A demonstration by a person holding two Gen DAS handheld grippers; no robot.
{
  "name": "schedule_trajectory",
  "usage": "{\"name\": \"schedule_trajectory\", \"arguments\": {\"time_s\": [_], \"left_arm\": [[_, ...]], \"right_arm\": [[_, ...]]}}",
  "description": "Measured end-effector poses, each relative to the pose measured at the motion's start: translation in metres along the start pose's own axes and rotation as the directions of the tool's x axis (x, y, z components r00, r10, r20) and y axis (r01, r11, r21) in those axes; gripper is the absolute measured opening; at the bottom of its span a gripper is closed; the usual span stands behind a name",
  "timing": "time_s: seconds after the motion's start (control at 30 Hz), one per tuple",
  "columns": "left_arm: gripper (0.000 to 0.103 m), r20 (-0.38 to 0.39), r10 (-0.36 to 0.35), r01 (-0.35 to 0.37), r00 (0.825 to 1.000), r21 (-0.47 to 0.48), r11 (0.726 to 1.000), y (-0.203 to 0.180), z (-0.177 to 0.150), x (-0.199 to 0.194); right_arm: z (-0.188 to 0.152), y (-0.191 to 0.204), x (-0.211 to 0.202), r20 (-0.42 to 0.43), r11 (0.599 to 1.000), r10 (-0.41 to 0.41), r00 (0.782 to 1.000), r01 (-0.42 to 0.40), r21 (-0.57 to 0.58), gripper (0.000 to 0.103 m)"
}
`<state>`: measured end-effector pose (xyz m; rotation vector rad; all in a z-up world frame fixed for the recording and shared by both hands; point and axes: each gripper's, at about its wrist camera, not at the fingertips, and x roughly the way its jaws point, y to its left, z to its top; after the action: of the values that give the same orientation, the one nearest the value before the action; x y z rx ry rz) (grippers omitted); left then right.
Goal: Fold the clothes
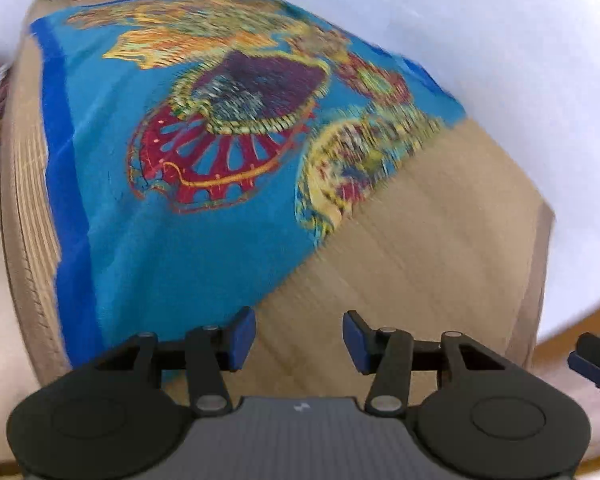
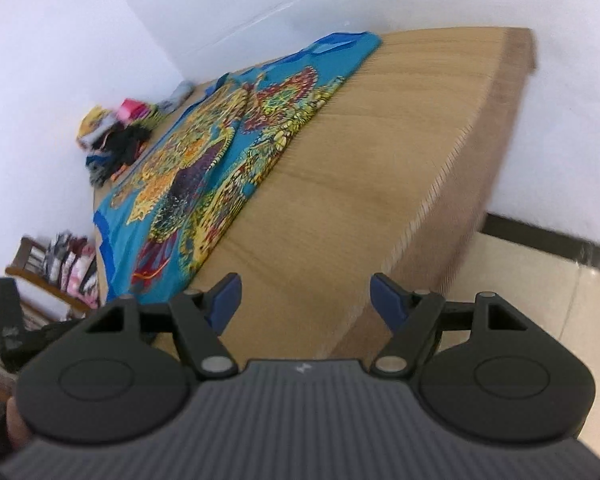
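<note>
Left wrist view: both my left claw (image 1: 299, 338) and right claw (image 2: 306, 300) gape empty over the desk (image 1: 420, 240); the thin blue cloth (image 1: 172, 240) looks limp, best pinched at its near corner.

One patterned blue cloth (image 1: 148, 168) lay flat; one clothes heap (image 2: 116, 136); one table (image 2: 360, 184); two grippers (image 1: 299, 340) (image 2: 306, 300).

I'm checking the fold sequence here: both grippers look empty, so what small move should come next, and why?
Probably bring the left gripper forward and a little left onto the near edge of the blue patterned cloth. Its jaws stand open and empty just short of that edge. The cloth lies spread flat on the wooden table, and the right gripper is also open, over bare wood.
</note>
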<state>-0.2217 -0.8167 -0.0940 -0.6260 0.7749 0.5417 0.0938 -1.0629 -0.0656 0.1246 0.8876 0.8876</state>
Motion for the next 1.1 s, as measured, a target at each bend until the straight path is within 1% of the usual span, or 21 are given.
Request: {"name": "schedule_trajectory", "arguments": {"time_s": [0.03, 0.07, 0.17, 0.2, 0.23, 0.3, 0.33, 0.43, 0.5, 0.57, 0.7, 0.77, 0.83, 0.9, 0.97, 1.03, 1.1], "left_arm": [[0.051, 0.015, 0.032, -0.031, 0.999, -0.017, 0.999, -0.003, 0.001, 0.003], [0.051, 0.020, 0.079, -0.078, 0.997, -0.037, 0.996, -0.007, 0.002, 0.006], [0.051, 0.018, 0.134, -0.132, 0.991, -0.065, 0.989, -0.019, 0.006, 0.014], [0.051, 0.013, 0.158, -0.157, 0.987, -0.071, 0.985, -0.024, 0.009, 0.017], [0.051, 0.009, 0.184, -0.183, 0.983, -0.080, 0.980, -0.029, 0.011, 0.018], [0.051, 0.008, 0.184, -0.182, 0.983, -0.116, 0.976, -0.035, 0.016, 0.017], [0.051, 0.011, 0.186, -0.182, 0.983, -0.137, 0.974, -0.038, 0.015, 0.016], [0.051, 0.016, 0.206, -0.199, 0.978, -0.194, 0.961, -0.041, 0.019, 0.018], [0.051, 0.024, 0.217, -0.205, 0.976, -0.239, 0.949, -0.043, 0.024, 0.022], [0.051, 0.031, 0.223, -0.206, 0.974, -0.273, 0.940, -0.048, 0.031, 0.028], [0.051, 0.042, 0.275, -0.251, 0.960, -0.297, 0.921, -0.073, 0.052, 0.050], [0.051, 0.038, 0.316, -0.289, 0.948, -0.310, 0.906, -0.091, 0.063, 0.066], [0.051, 0.022, 0.361, -0.332, 0.932, -0.342, 0.879, -0.107, 0.073, 0.080], [0.051, -0.002, 0.373, -0.342, 0.928, -0.404, 0.848, -0.117, 0.083, 0.096], [0.051, -0.026, 0.380, -0.349, 0.925, -0.456, 0.819, -0.127, 0.092, 0.111], [0.051, -0.043, 0.393, -0.366, 0.918, -0.470, 0.803, -0.139, 0.100, 0.122], [0.051, -0.058, 0.416, -0.395, 0.907, -0.459, 0.796, -0.150, 0.108, 0.130]], "right_arm": [[0.010, -0.008, 0.007, -0.009, 1.000, 0.014, 1.000, -0.014, -0.011, 0.074], [0.022, -0.016, 0.015, -0.019, 1.000, 0.022, 1.000, -0.022, -0.019, 0.073], [0.063, -0.043, 0.043, -0.060, 0.999, 0.025, 0.998, -0.027, -0.024, 0.073], [0.077, -0.052, 0.051, -0.061, 0.999, 0.031, 0.998, -0.033, -0.032, 0.073], [0.092, -0.061, 0.057, -0.042, 0.998, 0.038, 0.998, -0.040, -0.047, 0.073], [0.123, -0.073, 0.071, -0.002, 0.996, 0.020, 1.000, -0.020, -0.083, 0.074], [0.139, -0.077, 0.079, 0.004, 0.994, 0.011, 1.000, -0.011, -0.107, 0.074], [0.187, -0.075, 0.111, -0.011, 0.977, 0.005, 1.000, -0.007, -0.211, 0.074], [0.218, -0.067, 0.132, -0.013, 0.951, 0.000, 1.000, -0.004, -0.309, 0.073], [0.251, -0.060, 0.155, -0.021, 0.912, -0.002, 1.000, -0.006, -0.410, 0.073], [0.309, -0.056, 0.210, -0.039, 0.834, 0.002, 0.999, -0.023, -0.552, 0.073], [0.338, -0.059, 0.243, -0.052, 0.805, 0.020, 0.998, -0.046, -0.591, 0.073], [0.363, -0.062, 0.278, -0.079, 0.789, 0.037, 0.996, -0.078, -0.609, 0.073], [0.386, -0.065, 0.315, -0.107, 0.773, 0.051, 0.993, -0.107, -0.626, 0.073], [0.402, -0.064, 0.349, -0.133, 0.753, 0.047, 0.990, -0.123, -0.647, 0.072], [0.411, -0.063, 0.377, -0.150, 0.725, 0.033, 0.988, -0.127, -0.677, 0.072], [0.418, -0.062, 0.404, -0.163, 0.699, 0.017, 0.986, -0.128, -0.704, 0.072]]}}
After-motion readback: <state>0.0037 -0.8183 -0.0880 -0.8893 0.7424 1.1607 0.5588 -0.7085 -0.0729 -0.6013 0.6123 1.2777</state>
